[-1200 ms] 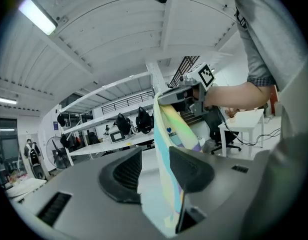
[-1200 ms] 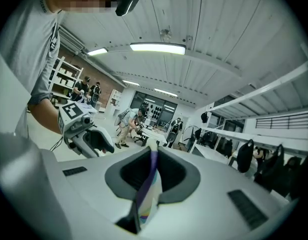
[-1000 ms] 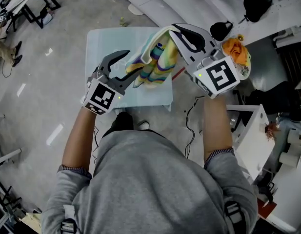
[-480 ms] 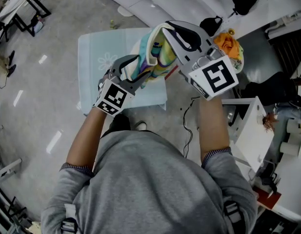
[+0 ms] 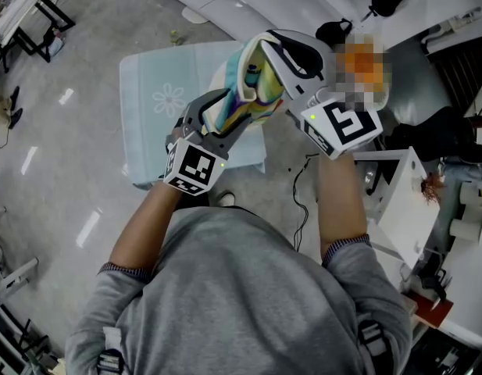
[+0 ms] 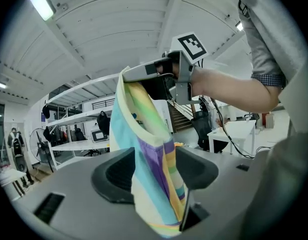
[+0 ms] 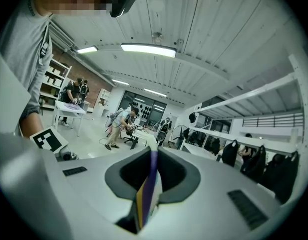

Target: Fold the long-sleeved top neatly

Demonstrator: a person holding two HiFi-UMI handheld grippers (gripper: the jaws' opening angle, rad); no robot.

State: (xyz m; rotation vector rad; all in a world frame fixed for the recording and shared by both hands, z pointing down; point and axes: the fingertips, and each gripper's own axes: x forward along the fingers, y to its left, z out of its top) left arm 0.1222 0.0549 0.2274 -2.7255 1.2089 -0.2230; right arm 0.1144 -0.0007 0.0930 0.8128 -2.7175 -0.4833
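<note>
The soft, limp top (image 5: 252, 92) hangs pinched at an edge by the right gripper (image 5: 264, 44); the left gripper (image 5: 225, 112), seemingly unclenched around it, should take a hem.

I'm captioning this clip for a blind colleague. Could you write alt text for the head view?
Seen from above, a person in a grey top holds a pastel-striped garment over a pale blue table. The right gripper is shut on the fabric; the left gripper has open jaws around it, nearer the person.
</note>
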